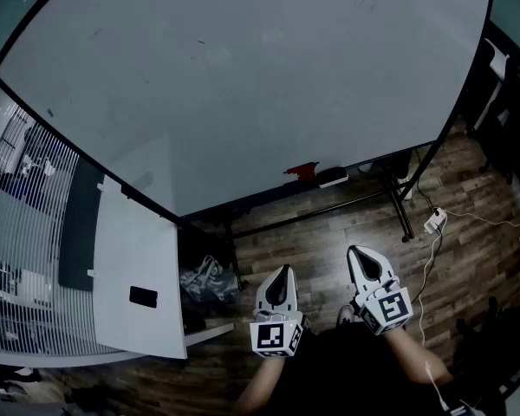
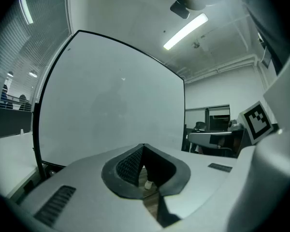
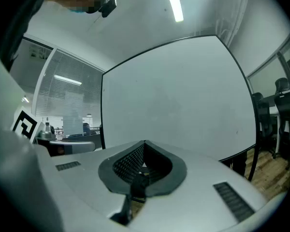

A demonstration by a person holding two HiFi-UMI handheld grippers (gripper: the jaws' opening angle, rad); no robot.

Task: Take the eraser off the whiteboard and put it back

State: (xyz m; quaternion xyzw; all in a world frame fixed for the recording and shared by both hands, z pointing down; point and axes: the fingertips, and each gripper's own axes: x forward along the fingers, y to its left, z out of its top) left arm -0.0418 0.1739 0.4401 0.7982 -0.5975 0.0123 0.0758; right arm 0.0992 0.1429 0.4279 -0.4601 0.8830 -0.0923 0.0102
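Dark wood-plank floor (image 1: 329, 232) in here, with a white power strip (image 1: 433, 223) and its cable lying on it, plus a crumpled dark bag (image 1: 210, 280) next to a white desk (image 1: 139, 241). Blinds (image 1: 17, 232) cover the glass wall on the left. One long tube light (image 2: 186, 30) glows on the white ceiling.

My head camera sits high and looks steeply down. It takes in the whiteboard (image 1: 243, 85) at the far side, the wooden floor (image 1: 329, 232) nearer, and the left claw (image 1: 283, 271) and right claw (image 1: 357, 254) close at the bottom edge. Each claw camera rides just behind its own jaws and looks about level along them at the board, from well back. All three views share the whiteboard, and each claw view catches the other claw's marker cube at its inner edge.
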